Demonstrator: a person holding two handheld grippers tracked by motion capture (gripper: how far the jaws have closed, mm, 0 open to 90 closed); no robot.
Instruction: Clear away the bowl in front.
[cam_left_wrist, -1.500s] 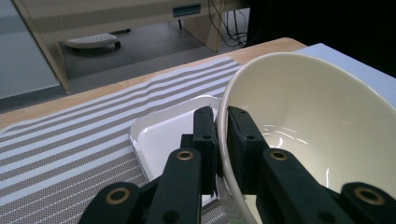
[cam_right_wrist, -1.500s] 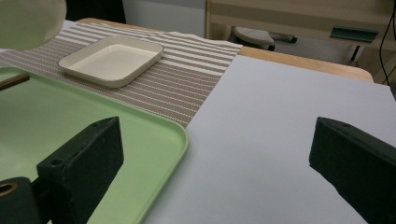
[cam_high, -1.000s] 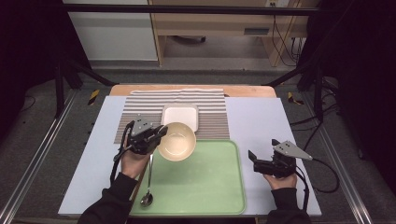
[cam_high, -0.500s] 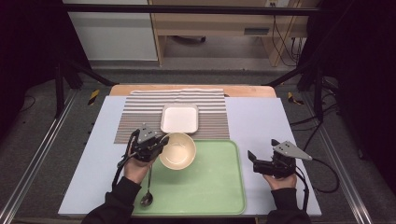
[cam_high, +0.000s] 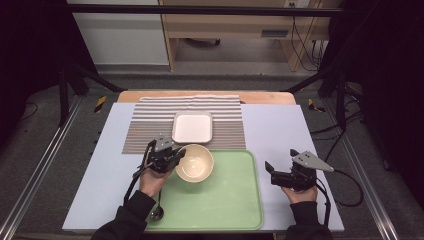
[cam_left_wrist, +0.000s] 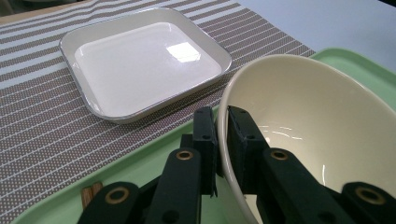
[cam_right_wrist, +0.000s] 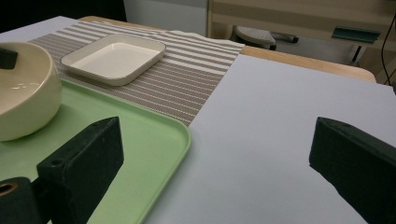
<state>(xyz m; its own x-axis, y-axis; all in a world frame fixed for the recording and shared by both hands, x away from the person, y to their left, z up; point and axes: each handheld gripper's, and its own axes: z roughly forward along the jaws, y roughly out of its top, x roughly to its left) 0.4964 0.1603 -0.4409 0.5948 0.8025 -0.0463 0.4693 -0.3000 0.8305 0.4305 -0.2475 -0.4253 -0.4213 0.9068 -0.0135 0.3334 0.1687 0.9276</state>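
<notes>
My left gripper (cam_high: 177, 156) is shut on the near left rim of a cream bowl (cam_high: 196, 162), one jaw inside the wall and one outside. In the left gripper view the jaws pinch the rim of the bowl (cam_left_wrist: 317, 116), which tilts slightly. The bowl is at the far left corner of a green tray (cam_high: 225, 200); whether it touches the tray I cannot tell. My right gripper (cam_high: 270, 172) rests open on the table to the right of the tray. In the right gripper view its jaws (cam_right_wrist: 215, 144) stand wide apart with nothing between them.
A white square plate (cam_high: 192, 126) lies on a striped mat (cam_high: 150, 120) just beyond the tray. A metal spoon (cam_high: 156, 212) lies by the tray's near left edge, under my left forearm. Pale blue tabletop (cam_high: 280, 130) stretches right of the mat.
My left gripper has come down with the bowl, which went from tipped toward the camera above the tray to nearly level at the tray's far left corner. My right gripper has not moved.
</notes>
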